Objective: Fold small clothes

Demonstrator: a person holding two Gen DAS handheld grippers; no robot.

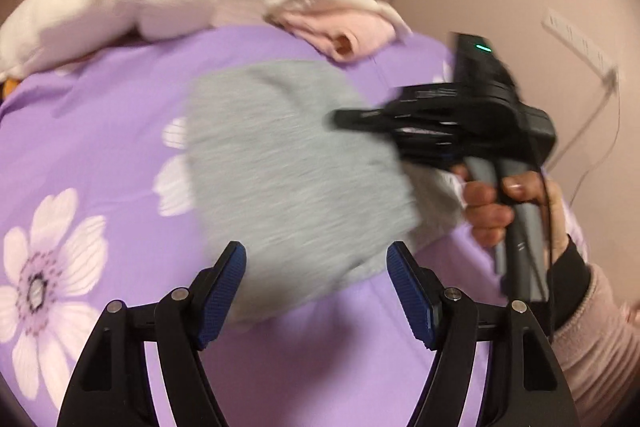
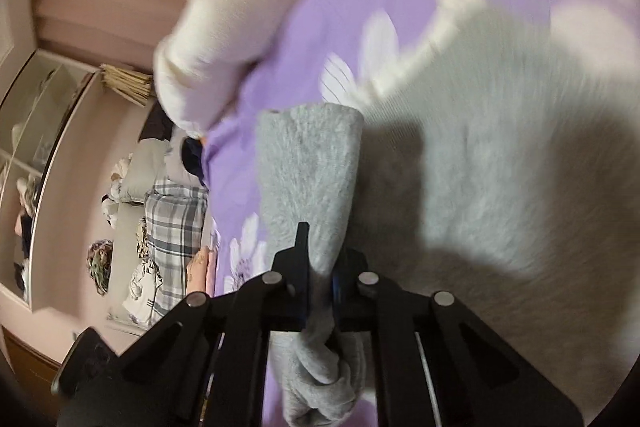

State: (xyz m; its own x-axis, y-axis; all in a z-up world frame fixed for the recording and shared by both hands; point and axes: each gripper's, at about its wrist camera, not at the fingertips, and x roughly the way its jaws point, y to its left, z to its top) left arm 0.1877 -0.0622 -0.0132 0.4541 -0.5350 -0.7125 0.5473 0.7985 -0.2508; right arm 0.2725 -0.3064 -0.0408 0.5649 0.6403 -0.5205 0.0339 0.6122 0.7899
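Two grippers work over a purple flowered bed cover (image 1: 120, 99) that carries the clothes. The left gripper (image 1: 316, 291) stands released, blue pads (image 1: 224, 291) apart with nothing pressed between them, just above the near hem of the grey garment (image 1: 280, 163). That garment lies spread mid-cover, its long axis running from the near edge toward the far edge, slightly slanted to the right. Bare cover stays free on the left side, toward the big white flower (image 1: 44, 267). Along the far edge lie a white garment (image 1: 112, 3) at the left and a folded pink garment (image 1: 344, 31) to its right, both apart from the grey one. The right gripper (image 2: 320, 275) is clenched on a grey sleeve (image 2: 308, 163), which stretches straight away from the jaws, lifted over the garment's right edge. A person's hand (image 1: 500, 203) holds that gripper's handle.
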